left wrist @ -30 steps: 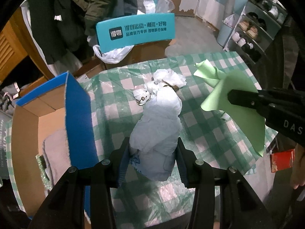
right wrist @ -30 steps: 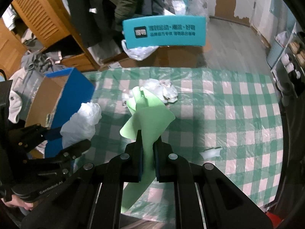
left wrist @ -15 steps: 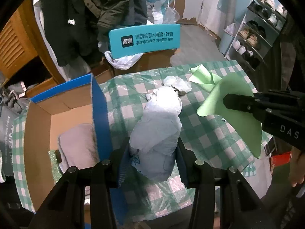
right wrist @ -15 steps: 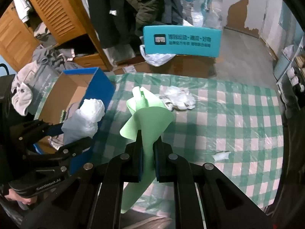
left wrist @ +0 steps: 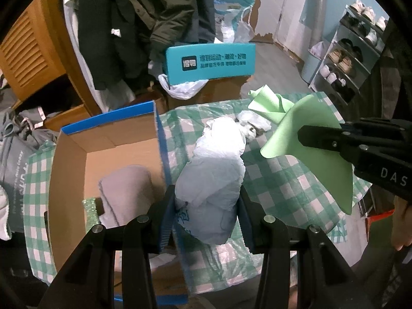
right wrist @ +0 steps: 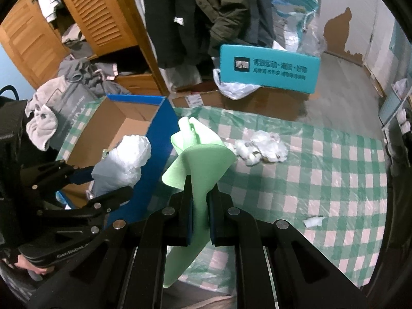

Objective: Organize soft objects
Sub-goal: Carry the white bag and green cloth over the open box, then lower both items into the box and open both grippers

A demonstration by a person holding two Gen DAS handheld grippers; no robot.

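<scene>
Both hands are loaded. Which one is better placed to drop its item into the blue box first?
Left, probably. The left gripper holds the white plastic bag right at the blue box wall, beside its opening. The right gripper, clamping the green cloth, sits farther over the tablecloth.

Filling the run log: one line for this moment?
left gripper: shut on white plastic bag | right gripper: shut on green cloth | cardboard box: open, holds grey cloth

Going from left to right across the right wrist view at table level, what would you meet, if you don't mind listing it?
Left gripper holding the white plastic bag → blue cardboard box wall → green cloth in the right gripper → crumpled white wrappers → small white scrap.
</scene>
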